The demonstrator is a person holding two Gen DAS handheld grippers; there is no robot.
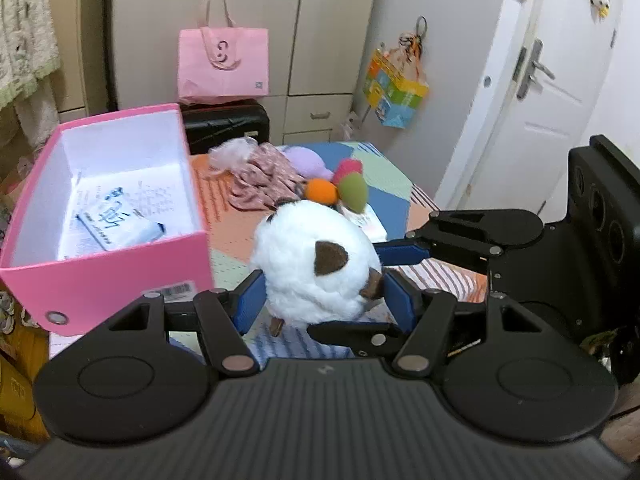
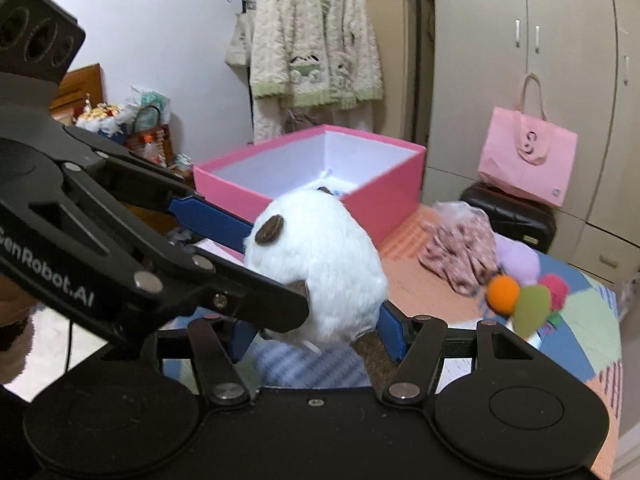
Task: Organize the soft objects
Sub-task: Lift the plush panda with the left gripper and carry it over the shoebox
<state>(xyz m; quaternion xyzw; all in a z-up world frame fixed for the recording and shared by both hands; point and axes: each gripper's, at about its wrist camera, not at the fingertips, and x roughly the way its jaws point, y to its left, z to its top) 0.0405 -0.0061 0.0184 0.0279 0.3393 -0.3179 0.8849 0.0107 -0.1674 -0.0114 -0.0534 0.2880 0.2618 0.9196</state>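
Left claw and right claw both clamped on white plush, held above patchwork bed, pink box open just beyond, pompoms, floral cloth farther.

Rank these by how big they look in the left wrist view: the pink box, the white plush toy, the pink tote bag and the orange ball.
1. pink box
2. white plush toy, though it is nearest the camera, so its real size is unsure
3. pink tote bag, far off
4. orange ball

both wrist views close, angled down, sharing pink box
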